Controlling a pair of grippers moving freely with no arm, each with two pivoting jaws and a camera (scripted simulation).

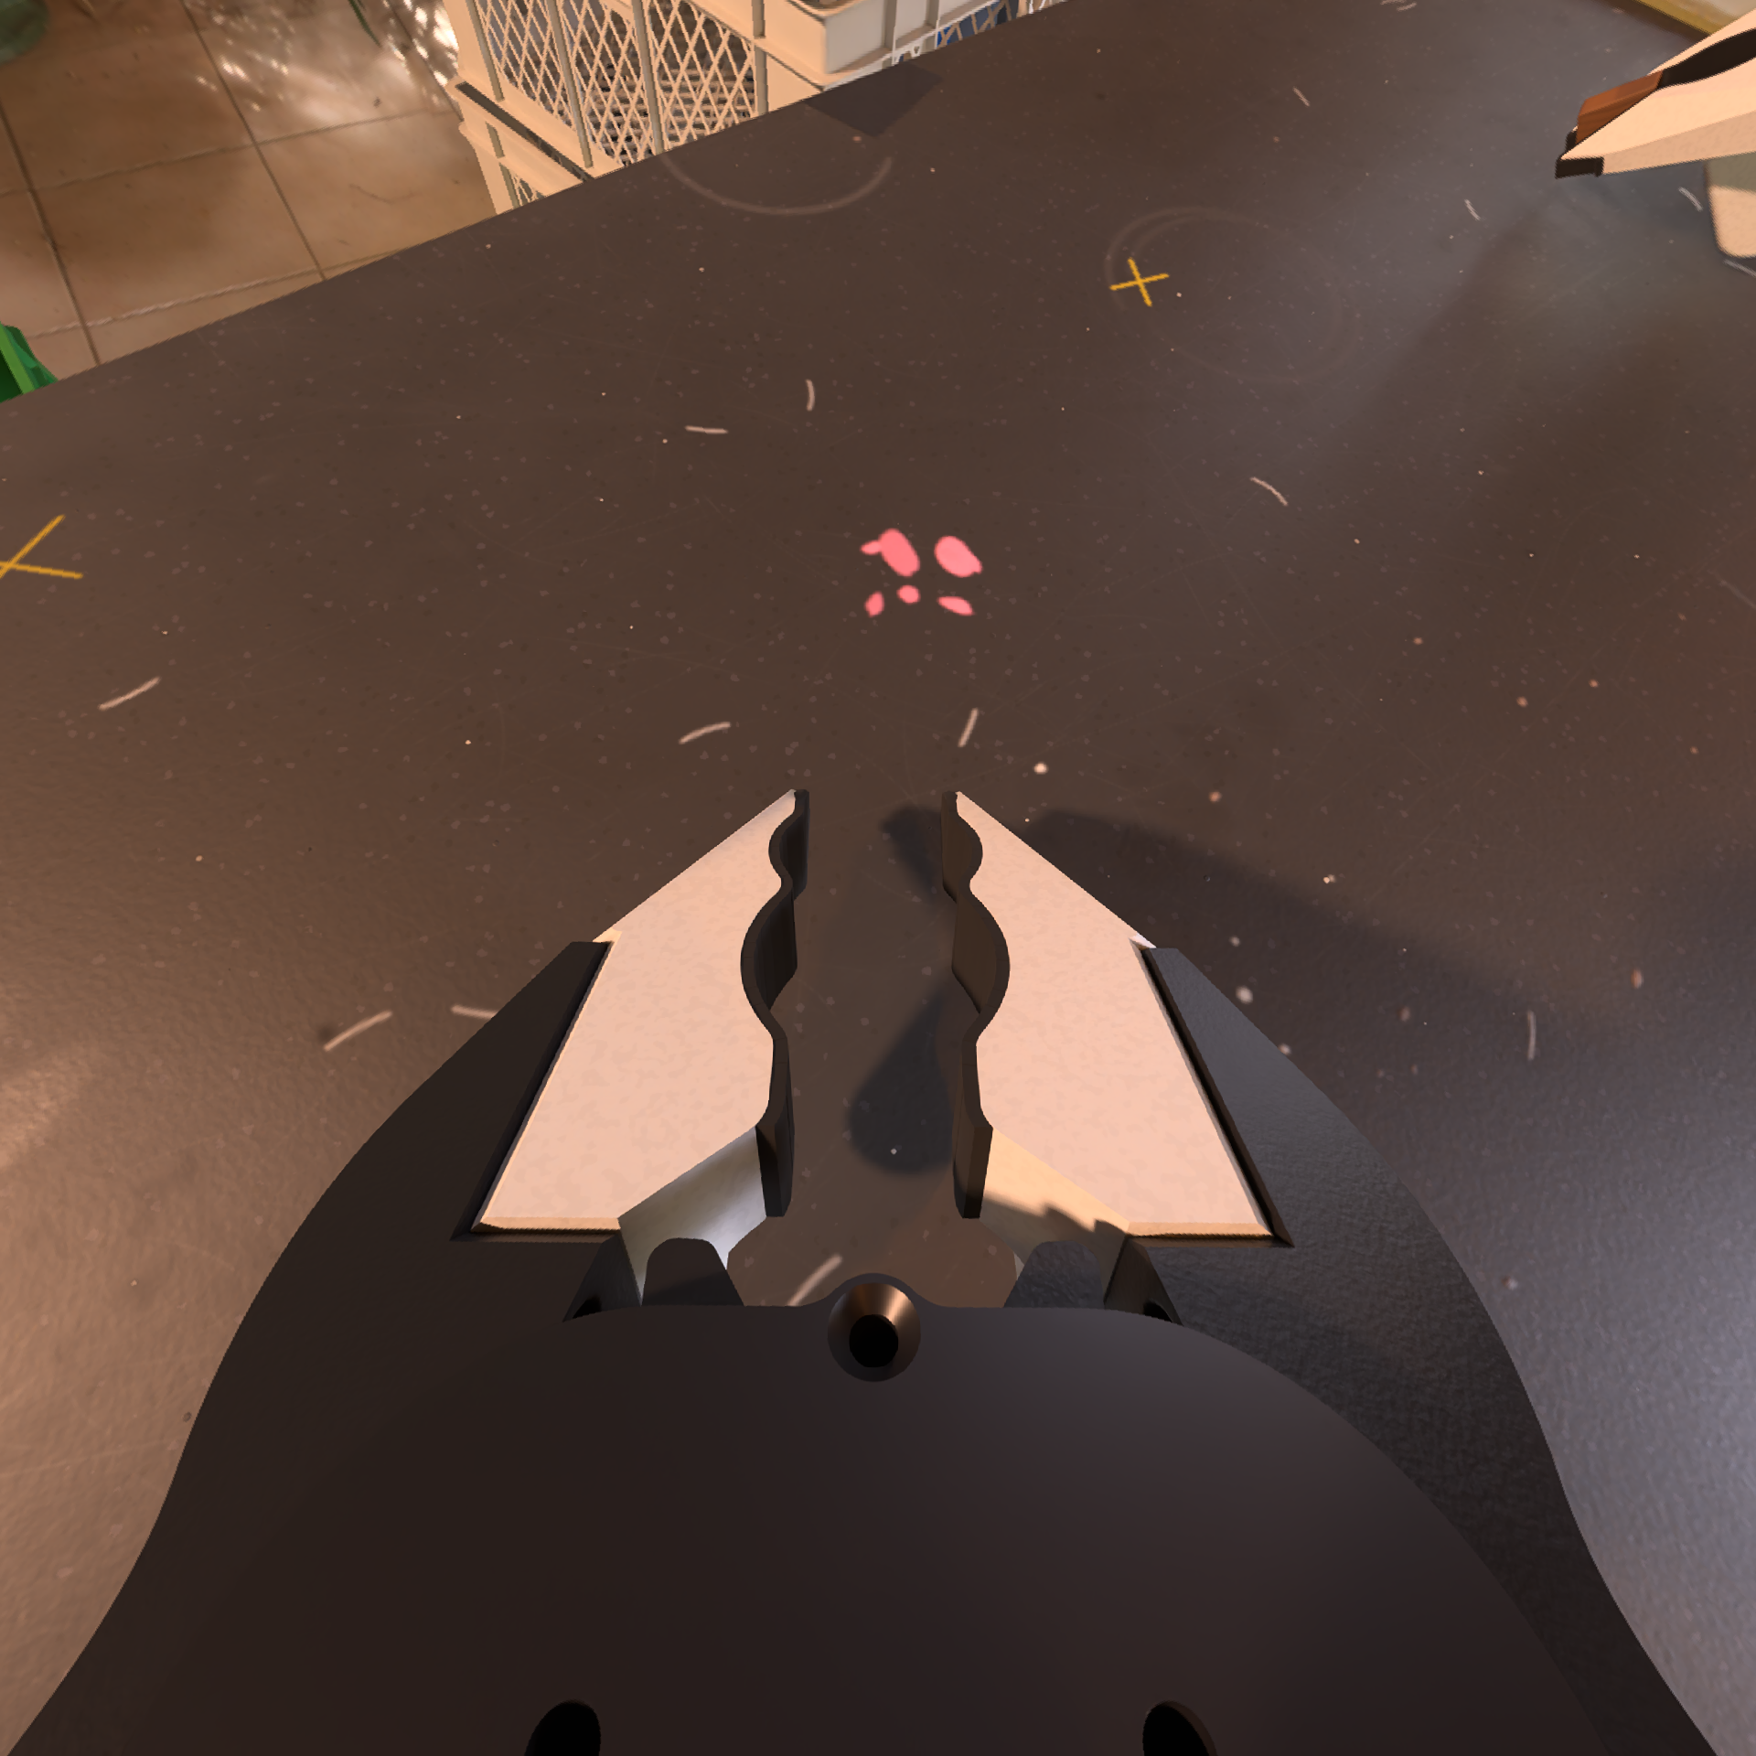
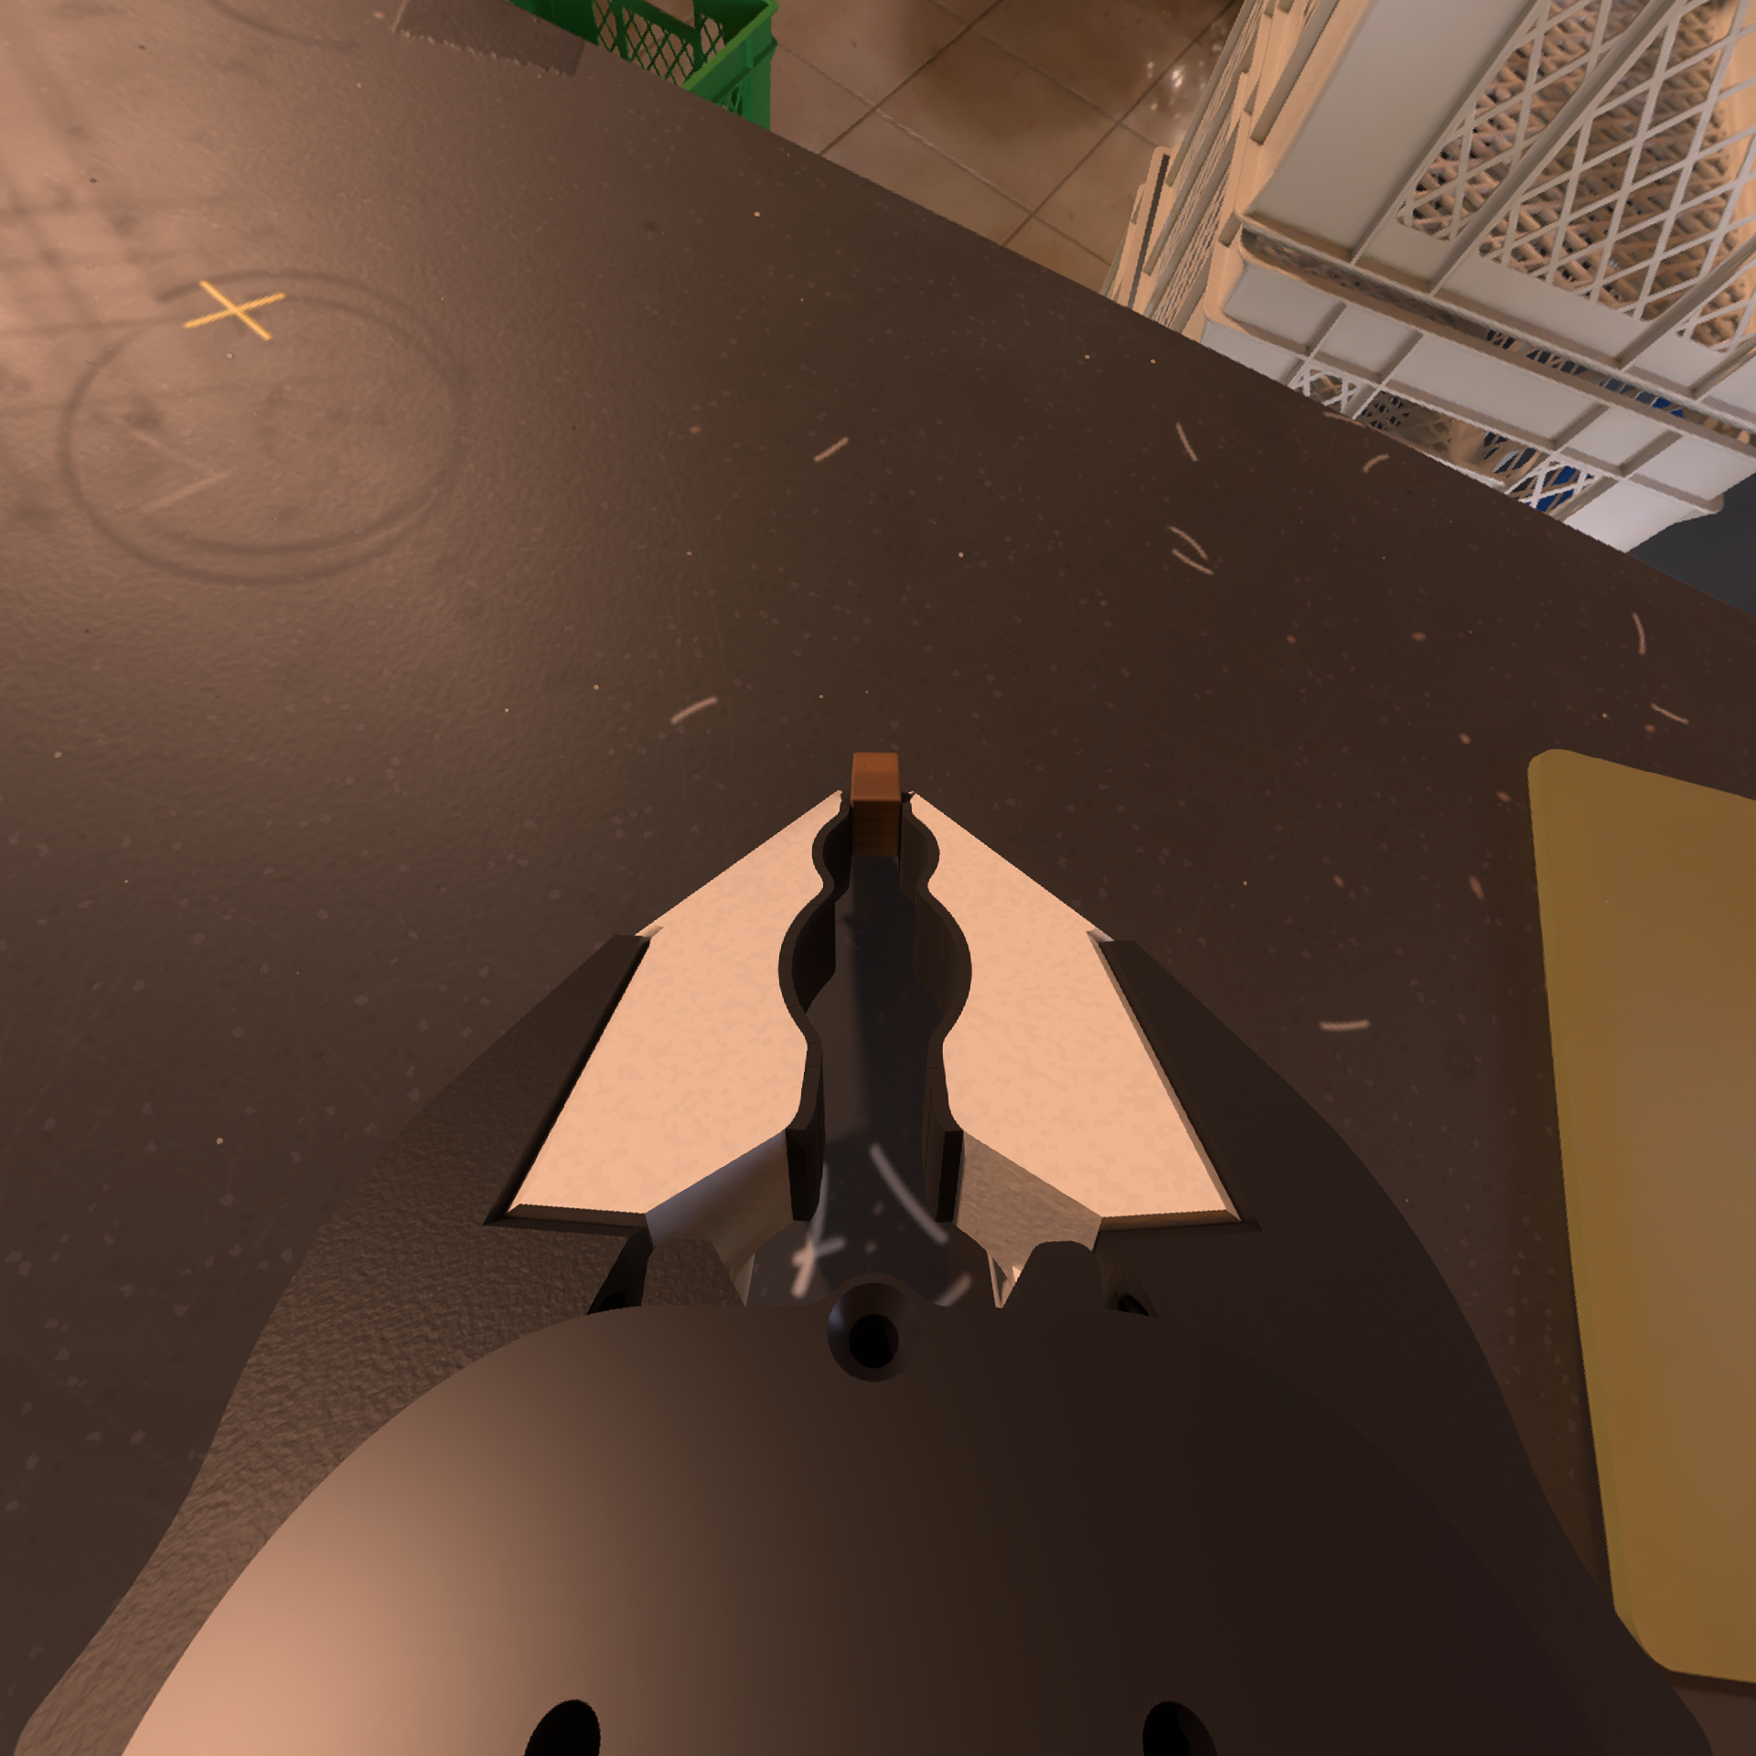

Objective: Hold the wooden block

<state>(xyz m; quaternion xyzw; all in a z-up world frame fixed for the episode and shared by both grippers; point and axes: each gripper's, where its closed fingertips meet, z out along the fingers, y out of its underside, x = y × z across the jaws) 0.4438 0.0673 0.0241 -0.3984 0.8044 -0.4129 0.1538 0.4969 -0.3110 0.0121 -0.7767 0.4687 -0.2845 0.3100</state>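
Already in the hold step: right tongs (image 2: 875,798) clamped narrow on wooden block (image 2: 874,787) at their tips above the worktop (image 2: 570,760), left tongs (image 1: 874,798) parted, empty; next just keep grip steady.

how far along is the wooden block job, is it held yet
Done: the right tongs are shut on the wooden block, pinched at their tips and apparently clear of the dark table. In hand: keeping that grip. The left tongs are open and empty over the table. Left: nothing visible beyond holding on.
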